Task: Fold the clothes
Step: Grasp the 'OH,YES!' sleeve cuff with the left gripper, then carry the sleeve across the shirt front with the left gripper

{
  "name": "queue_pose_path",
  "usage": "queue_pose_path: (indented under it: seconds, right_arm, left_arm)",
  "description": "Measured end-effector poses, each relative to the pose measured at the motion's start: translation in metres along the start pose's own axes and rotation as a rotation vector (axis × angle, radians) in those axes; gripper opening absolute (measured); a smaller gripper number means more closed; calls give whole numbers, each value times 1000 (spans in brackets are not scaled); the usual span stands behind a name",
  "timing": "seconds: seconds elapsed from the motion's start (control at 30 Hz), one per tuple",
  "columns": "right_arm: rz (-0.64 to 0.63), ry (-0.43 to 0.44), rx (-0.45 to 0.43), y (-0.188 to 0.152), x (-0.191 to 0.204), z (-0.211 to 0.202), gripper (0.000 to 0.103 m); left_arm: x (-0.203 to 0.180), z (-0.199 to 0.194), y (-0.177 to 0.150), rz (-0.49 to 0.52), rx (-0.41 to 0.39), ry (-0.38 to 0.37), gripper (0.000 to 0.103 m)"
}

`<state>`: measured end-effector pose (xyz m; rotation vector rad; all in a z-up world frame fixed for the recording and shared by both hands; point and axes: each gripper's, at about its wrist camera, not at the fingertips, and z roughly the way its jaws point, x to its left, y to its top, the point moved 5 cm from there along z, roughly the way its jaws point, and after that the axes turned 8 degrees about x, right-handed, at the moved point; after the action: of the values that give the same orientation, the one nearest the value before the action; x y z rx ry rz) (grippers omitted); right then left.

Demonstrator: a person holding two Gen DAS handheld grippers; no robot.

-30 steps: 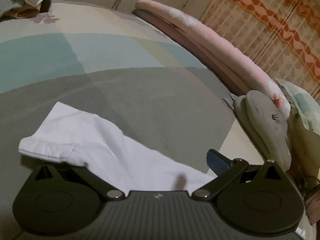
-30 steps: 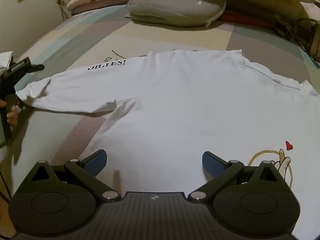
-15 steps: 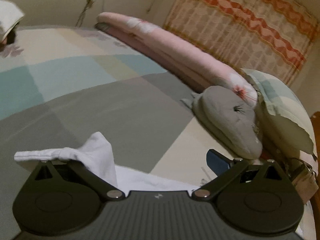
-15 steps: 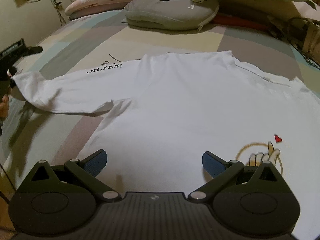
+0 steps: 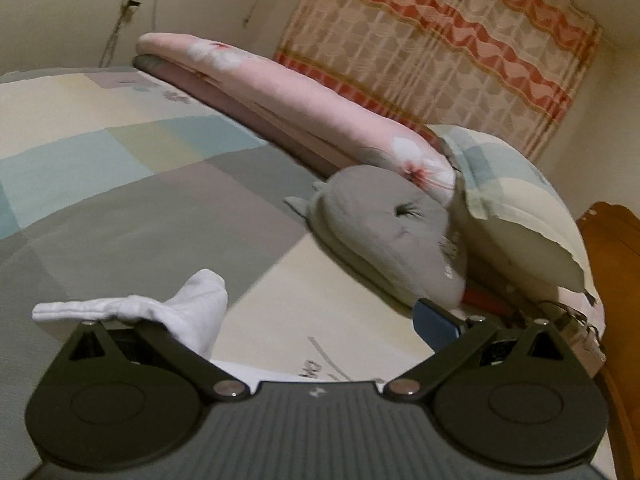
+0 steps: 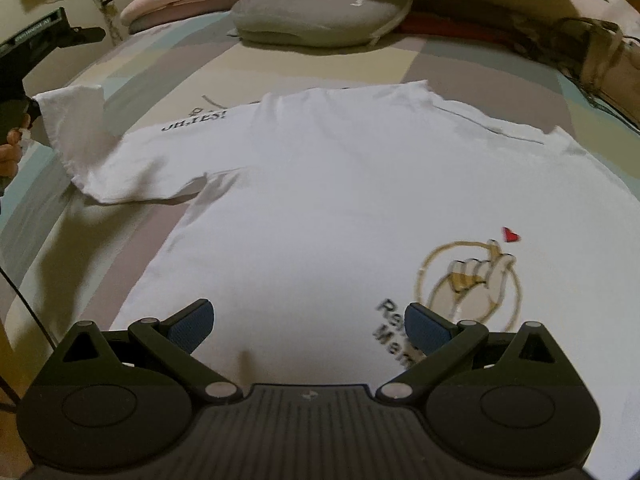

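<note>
Left gripper (image 5: 316, 316) wide open, sleeve (image 5: 168, 312) draped over one finger, right gripper (image 6: 308, 322) open

White cotton-like T-shirt (image 6: 328, 200): soft matt knit, light creases, printed graphic flat and slightly faded-looking; sleeve (image 5: 188, 308) limp, thin. Patchwork pastel bedsheet (image 5: 120, 200): smooth matt woven cloth. Grey round cushion (image 5: 380, 240): matt fabric, tufted dimple. Pink floral bolster (image 5: 300, 108): smooth cloth. Patterned lace-like curtain (image 5: 440, 52): thin, semi-sheer weave. Brown wooden headboard (image 5: 612, 248): glossy varnish. Right gripper (image 6: 308, 324): matt black plastic body, ribbed; blue textured pads (image 6: 192, 322); shiny metal pivot pins (image 6: 218, 390).
</note>
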<state>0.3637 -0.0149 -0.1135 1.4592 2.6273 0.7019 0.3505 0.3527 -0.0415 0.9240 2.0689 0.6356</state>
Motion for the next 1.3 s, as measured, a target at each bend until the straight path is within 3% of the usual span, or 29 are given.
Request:
queue_pose_path:
  seconds: [0.27,0.87,1.3]
  right_arm:
    - [-12,-25,45,-14,-30,-7,103]
    - [22,69,109,-58,-102,-34,103]
    - [46,9,105,-75,-157,-53,103]
  left_arm:
    - [-57,5,-11,53,8,-23,102]
    - [-178,22,-59,139,45,-66,102]
    - [-253,47,-109,242,87,-70,102]
